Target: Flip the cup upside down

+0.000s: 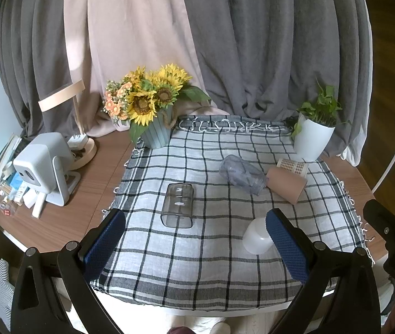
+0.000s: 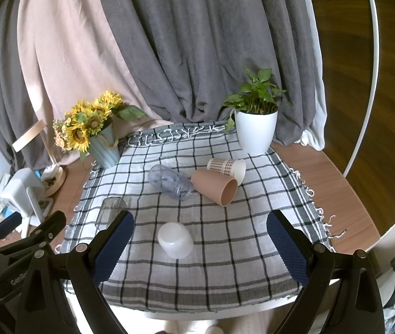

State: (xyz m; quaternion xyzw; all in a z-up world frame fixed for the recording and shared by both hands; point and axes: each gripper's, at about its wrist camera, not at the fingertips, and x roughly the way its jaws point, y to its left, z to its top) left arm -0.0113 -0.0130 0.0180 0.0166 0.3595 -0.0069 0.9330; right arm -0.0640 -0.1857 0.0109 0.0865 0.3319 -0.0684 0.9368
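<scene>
Several cups are on the checked cloth [image 1: 211, 264]. A white frosted cup [image 2: 175, 240] stands upside down near the front; it also shows in the left wrist view [image 1: 256, 238], partly behind my left finger. A clear grey rectangular cup [image 1: 177, 204] lies on its side. A clear bluish cup [image 2: 171, 182], a tan cup [image 2: 216, 187] and a patterned paper cup [image 2: 227, 167] lie on their sides further back. My left gripper [image 1: 194, 229] is open and empty above the cloth's front. My right gripper [image 2: 200, 232] is open and empty, with the white cup between its fingers' lines.
A sunflower pot [image 2: 105, 147] stands at the back left of the cloth and a white plant pot [image 2: 256, 132] at the back right. A white device [image 1: 44, 167], a lamp base and clutter sit left on the wooden table [image 1: 66, 217]. Curtains hang behind.
</scene>
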